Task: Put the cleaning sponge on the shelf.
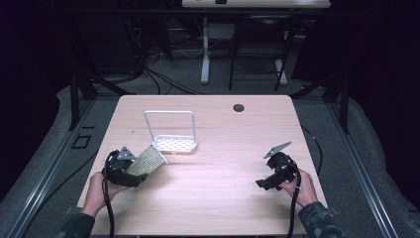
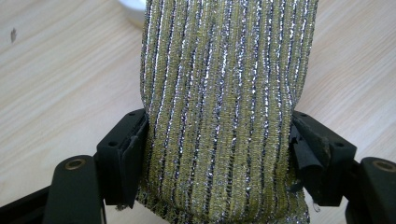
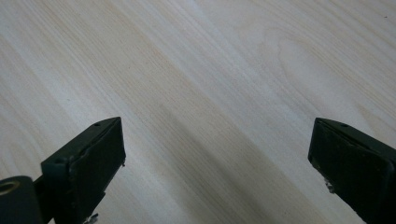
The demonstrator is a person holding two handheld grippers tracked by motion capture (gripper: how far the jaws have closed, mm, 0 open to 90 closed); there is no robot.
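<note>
Our left claw (image 2: 219, 154) squeezes a shiny striped cloth (image 2: 224, 102) near the white rack (image 1: 171, 134). Our right claw (image 3: 217, 158) is wide open over the counter (image 1: 223, 198), holding nothing.

Blk grippers w/ grey 3-corner plates, blk cables; brass screws by jaws; dark camo sleeves

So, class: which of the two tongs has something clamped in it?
The left tongs, at the left of the high view: a striped gold and silver cloth is pinched between them. The right tongs stand open over bare table.
</note>
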